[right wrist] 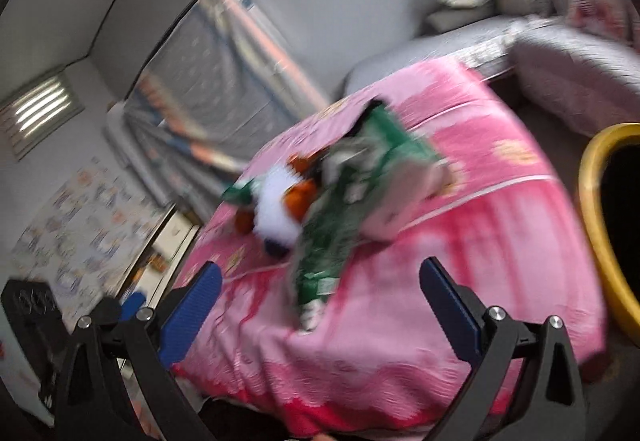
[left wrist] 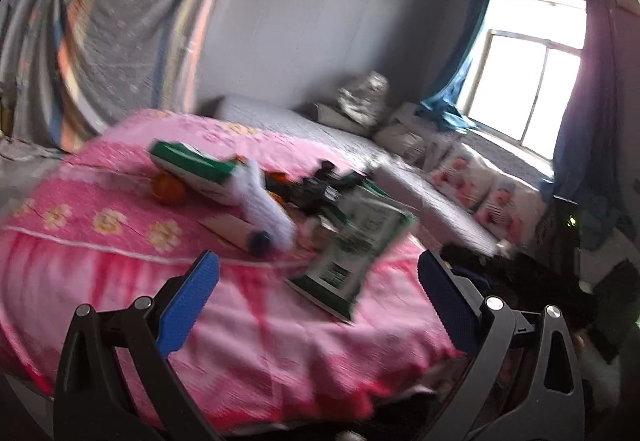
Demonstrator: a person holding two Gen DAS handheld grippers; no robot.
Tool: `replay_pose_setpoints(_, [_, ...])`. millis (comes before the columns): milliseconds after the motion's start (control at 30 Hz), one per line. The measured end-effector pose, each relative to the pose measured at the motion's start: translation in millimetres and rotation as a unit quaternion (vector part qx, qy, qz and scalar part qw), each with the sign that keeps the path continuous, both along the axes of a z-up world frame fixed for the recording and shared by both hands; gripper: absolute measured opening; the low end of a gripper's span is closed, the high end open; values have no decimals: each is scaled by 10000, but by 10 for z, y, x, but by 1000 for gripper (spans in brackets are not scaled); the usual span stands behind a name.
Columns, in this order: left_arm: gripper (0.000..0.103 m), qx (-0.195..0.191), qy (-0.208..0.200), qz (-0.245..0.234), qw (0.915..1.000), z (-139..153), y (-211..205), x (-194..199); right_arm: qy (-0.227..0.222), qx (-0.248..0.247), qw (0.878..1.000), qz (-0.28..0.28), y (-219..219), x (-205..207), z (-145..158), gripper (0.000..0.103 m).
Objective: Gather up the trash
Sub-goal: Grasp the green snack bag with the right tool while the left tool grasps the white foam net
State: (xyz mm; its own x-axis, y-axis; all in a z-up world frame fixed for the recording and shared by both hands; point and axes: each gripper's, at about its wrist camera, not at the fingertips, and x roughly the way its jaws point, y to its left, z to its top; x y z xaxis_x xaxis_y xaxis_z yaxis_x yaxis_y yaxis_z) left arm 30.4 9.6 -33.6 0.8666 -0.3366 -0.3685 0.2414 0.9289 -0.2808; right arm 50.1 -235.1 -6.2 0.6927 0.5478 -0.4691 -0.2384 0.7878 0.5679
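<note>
Both our grippers hang spread wide and empty: our left gripper (left wrist: 318, 297) and our right gripper (right wrist: 320, 301) over the pink floral quilt (left wrist: 100, 289). Near the quilt's middle lies the trash: a crumpled green-and-white plastic wrapper (left wrist: 352, 249), a white bottle with a dark cap (left wrist: 266, 209), and a green-and-white carton (left wrist: 192, 169). A yellow-rimmed bin (right wrist: 600, 225) stands beside the quilt in the right view.

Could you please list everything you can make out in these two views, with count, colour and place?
Green wrapper: one, green and white, near edge of the pile.
Green box: one, green and white, far left of the pile.
White bottle: one, white with dark blue cap, pile centre.
Orange fruit: at least one, orange, under the box.
Pink cover: one, floral, beneath the pile.
Yellow bin: one, yellow rim, right of the cover.
Window: one, bright, far right.
Left gripper: blue pads, open.
Right gripper: blue pads, open.
</note>
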Motion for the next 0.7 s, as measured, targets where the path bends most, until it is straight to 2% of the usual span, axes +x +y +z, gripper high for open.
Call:
replay_pose_setpoints(133, [95, 677, -53, 805, 9944, 26, 125, 167, 212, -96, 9995, 218, 205, 251, -91, 96])
replay_pose_setpoints(200, [95, 820, 51, 805, 9934, 10, 195, 281, 561, 63, 9982, 220, 230, 432, -194, 96])
replay_pose_setpoints(333, [95, 1325, 173, 621, 9891, -70, 195, 508, 912, 213, 9955, 168, 263, 608, -302, 96])
replay_pose_setpoints(400, [95, 1324, 334, 468, 9895, -112, 226, 640, 1057, 263, 9939, 200, 281, 697, -341, 96])
replay_pose_setpoints(500, [95, 1090, 673, 285, 9913, -183, 281, 858, 1212, 355, 9917, 235, 337, 833, -380, 94])
replay_pose_setpoints(567, [95, 1008, 802, 194, 9915, -222, 279, 972, 1209, 353, 9917, 271, 380, 896, -375, 88])
replay_pose_setpoints(667, [95, 1105, 856, 143, 9901, -248, 205, 1074, 1273, 323, 9908, 324, 434, 972, -406, 82])
replay_pose_setpoints(700, [95, 1160, 874, 118, 9893, -258, 173, 1101, 1334, 341, 9898, 369, 446, 1000, -433, 73])
